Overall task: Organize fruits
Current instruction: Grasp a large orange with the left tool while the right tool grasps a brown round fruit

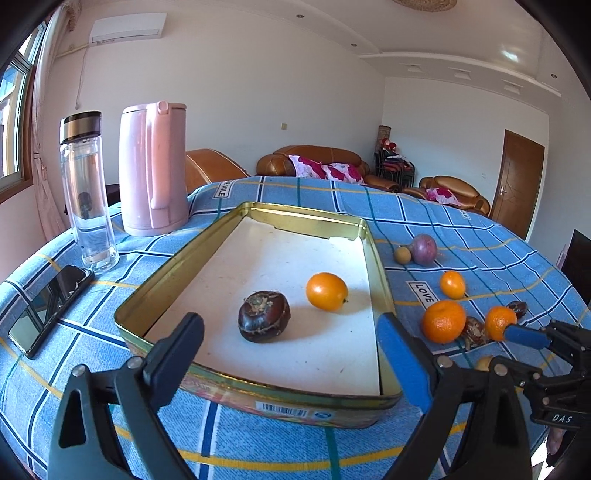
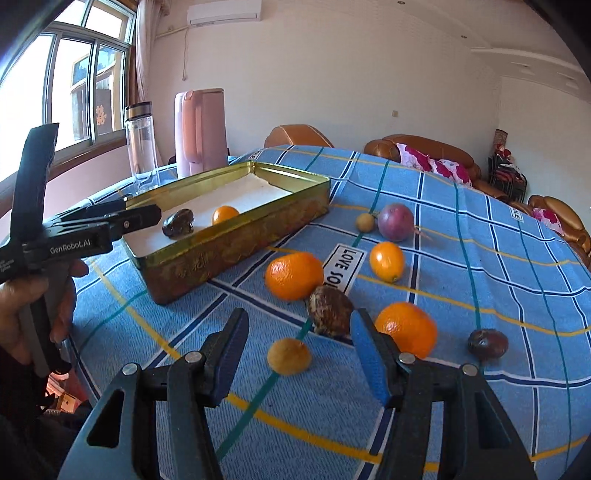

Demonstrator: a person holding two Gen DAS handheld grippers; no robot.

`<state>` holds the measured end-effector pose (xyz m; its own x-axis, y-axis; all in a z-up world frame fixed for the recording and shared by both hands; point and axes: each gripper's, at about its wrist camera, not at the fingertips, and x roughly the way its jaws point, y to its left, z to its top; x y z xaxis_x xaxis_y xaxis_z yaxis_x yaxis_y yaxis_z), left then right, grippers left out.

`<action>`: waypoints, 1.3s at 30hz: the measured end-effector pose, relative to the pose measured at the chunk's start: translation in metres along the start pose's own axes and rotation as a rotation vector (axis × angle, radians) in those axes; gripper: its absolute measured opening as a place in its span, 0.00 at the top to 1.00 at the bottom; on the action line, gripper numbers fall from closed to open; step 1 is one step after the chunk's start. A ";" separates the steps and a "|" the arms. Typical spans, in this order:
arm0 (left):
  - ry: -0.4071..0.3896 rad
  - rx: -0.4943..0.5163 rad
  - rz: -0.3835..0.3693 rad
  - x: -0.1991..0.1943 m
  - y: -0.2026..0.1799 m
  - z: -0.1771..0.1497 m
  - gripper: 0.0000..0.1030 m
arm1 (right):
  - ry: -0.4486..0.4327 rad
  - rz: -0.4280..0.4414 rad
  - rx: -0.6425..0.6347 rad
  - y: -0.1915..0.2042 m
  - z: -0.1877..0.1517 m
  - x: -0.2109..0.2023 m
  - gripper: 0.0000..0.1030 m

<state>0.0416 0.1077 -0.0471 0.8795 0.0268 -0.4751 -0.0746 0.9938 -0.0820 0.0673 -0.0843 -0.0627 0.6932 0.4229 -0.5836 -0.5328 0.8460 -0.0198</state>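
My left gripper [image 1: 291,354] gapes empty over the tin's [image 1: 236,380] near edge; my right gripper [image 2: 299,354] hovers part-open, empty, over fruit.

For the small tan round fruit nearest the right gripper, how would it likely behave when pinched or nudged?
The small tan fruit looks nearly spherical and lies loose on the tablecloth, so a nudge would probably roll it. Its skin looks smooth and firm, so it may squirt from the right gripper unless pinched squarely. Probably light.

Home living room: leather sofas [image 1: 317,160] with floral cushions [image 2: 436,162], wall air conditioner [image 1: 127,27], checked tablecloth [image 2: 461,229].
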 end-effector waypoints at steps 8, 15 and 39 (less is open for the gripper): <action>-0.024 0.068 -0.054 -0.009 -0.026 0.001 0.08 | 0.087 0.043 -0.016 0.003 -0.013 0.018 0.66; -0.007 0.124 -0.087 -0.006 -0.052 -0.002 0.16 | 0.080 0.051 0.002 -0.003 -0.018 0.018 0.71; 0.220 0.269 -0.176 0.065 -0.144 0.002 0.50 | -0.095 -0.131 0.122 -0.070 0.014 -0.007 0.71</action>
<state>0.1103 -0.0332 -0.0646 0.7440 -0.1416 -0.6530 0.2200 0.9747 0.0393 0.1068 -0.1421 -0.0465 0.7984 0.3306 -0.5032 -0.3766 0.9263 0.0111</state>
